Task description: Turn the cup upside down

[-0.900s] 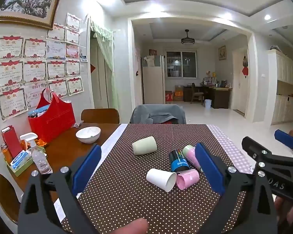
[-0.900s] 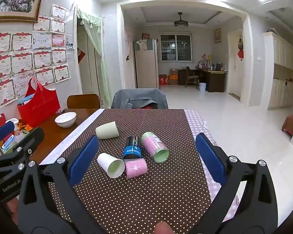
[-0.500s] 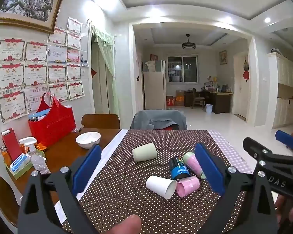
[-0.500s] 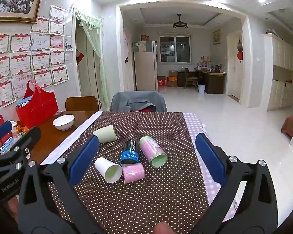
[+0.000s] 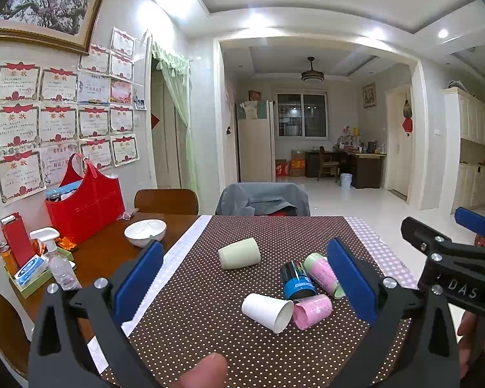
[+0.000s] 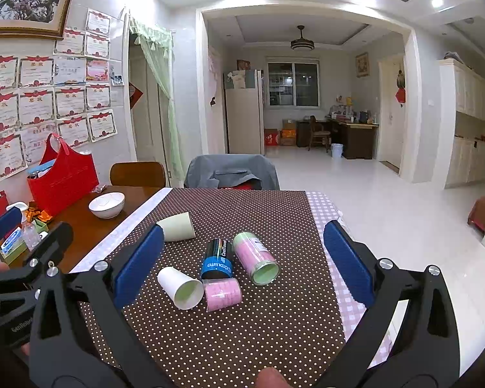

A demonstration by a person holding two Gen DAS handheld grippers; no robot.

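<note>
Here, both my grippers hang above the near end of the table, jaws spread wide and holding nothing: the left gripper (image 5: pixel 244 286) and the right gripper (image 6: pixel 242 263). The white cup (image 6: pixel 180 288) lies on its side on the dotted cloth (image 6: pixel 242 333), mouth toward me, touching the pink roll (image 6: pixel 222 294). Just behind sit the black can (image 6: pixel 217 259) and the pink tube (image 6: pixel 256 257); the green cup (image 6: pixel 176 227) lies apart, farther back. Bare cloth runs between cups and the near edge, and behind them to the far edge. The cloth's left border meets bare wood holding a bowl (image 5: pixel 145 232). Since the earlier frames both views sit slightly higher and closer; the items have not moved.
</note>
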